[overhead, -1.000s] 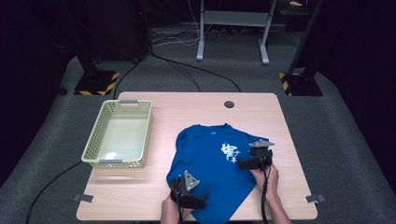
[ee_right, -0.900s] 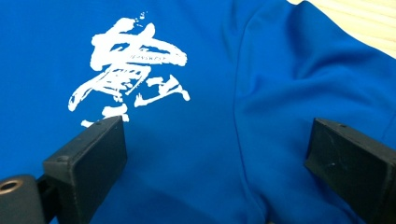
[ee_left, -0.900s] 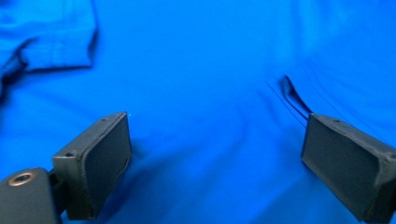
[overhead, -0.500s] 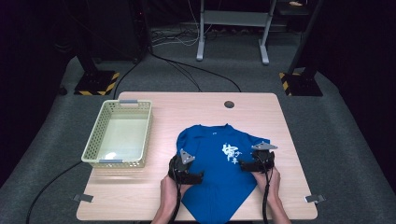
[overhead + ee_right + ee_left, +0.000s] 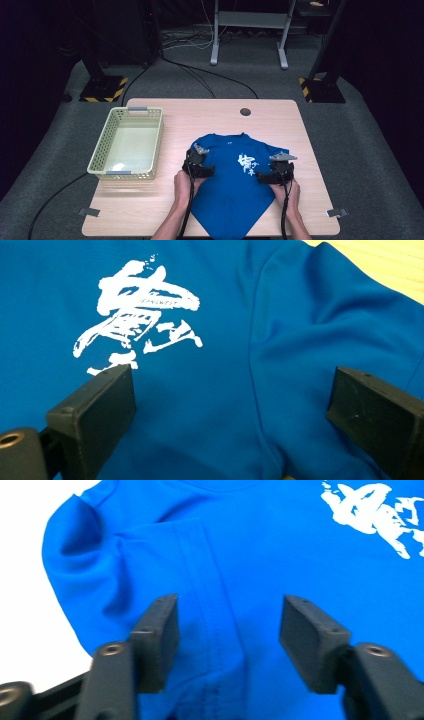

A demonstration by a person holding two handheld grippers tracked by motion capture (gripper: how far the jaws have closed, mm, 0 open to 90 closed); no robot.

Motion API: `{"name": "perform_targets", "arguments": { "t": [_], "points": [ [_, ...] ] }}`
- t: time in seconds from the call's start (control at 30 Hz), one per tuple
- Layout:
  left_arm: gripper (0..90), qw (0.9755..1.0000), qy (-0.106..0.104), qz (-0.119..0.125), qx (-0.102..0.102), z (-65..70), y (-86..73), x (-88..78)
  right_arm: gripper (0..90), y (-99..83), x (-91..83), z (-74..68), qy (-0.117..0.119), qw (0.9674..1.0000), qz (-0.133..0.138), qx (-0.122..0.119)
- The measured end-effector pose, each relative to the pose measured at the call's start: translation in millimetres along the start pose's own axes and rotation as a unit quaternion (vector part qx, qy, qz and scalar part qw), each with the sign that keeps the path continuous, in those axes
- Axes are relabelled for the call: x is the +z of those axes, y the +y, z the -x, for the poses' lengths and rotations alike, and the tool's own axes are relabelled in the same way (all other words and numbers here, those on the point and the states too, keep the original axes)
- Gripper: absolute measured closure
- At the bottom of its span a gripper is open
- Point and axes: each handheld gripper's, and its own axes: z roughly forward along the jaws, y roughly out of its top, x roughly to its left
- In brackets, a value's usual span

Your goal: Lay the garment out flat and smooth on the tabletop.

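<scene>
High view: blue T-shirt (image 5: 231,192) lies flat on the table (image 5: 210,112), print side up, collar toward the far edge, hem at the near edge. Its long axis runs near-to-far, straight out from the person. Left gripper (image 5: 196,161) sits on the shirt's left side at sleeve level; right gripper (image 5: 276,169) is on its right side at about the same level, beside the white print (image 5: 246,162). Each hand is near its own sleeve, with the chest between them, so neither is clearly nearer. The yellow basket (image 5: 100,161) is well to the left of the shirt, nearer the left hand. It looks empty.

Left gripper view: jaws wide apart, nothing between them but cloth below. They straddle the stitched left sleeve (image 5: 125,580) seam, and the sleeve is folded in over the body. The sleeve lies just ahead and to the left of the jaws.

Right gripper view: jaws spread wide, gripping nothing. The print (image 5: 135,315) is ahead of the left jaw and the right sleeve (image 5: 340,320) fold ahead of the right jaw. Whether the tips touch the cloth I can't tell.

My guess: next is a two-handed pinch at the sleeves or sides, with the fold line across the long axis.
</scene>
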Motion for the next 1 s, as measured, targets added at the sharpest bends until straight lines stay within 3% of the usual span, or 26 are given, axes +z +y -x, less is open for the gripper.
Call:
{"name": "perform_targets", "arguments": {
  "t": [0.13, 0.33, 0.53, 1.0],
  "points": [
    [52.9, 0.9998, 0.001, -0.017, 0.005, -2.4, -1.8, 7.9, 4.0, 0.3, 0.3, 0.2, 0.000, 1.0000, 0.000, 0.000],
    [72.1, 0.9997, 0.013, -0.014, 0.017, -3.3, -2.1, 9.1, 4.1, 0.4, 0.4, 0.4, 0.000, 1.0000, 0.000, 0.001],
    [83.6, 0.9997, 0.016, -0.002, 0.016, -9.6, -4.4, 9.0, 4.1, 0.7, 0.6, 0.8, -0.001, 1.0000, -0.001, 0.002],
    [85.7, 0.9973, 0.057, 0.042, -0.018, -36.6, -9.4, -6.5, 4.0, 1.0, 0.5, 3.8, -0.009, 0.9999, -0.002, 0.008]
  ]
}}
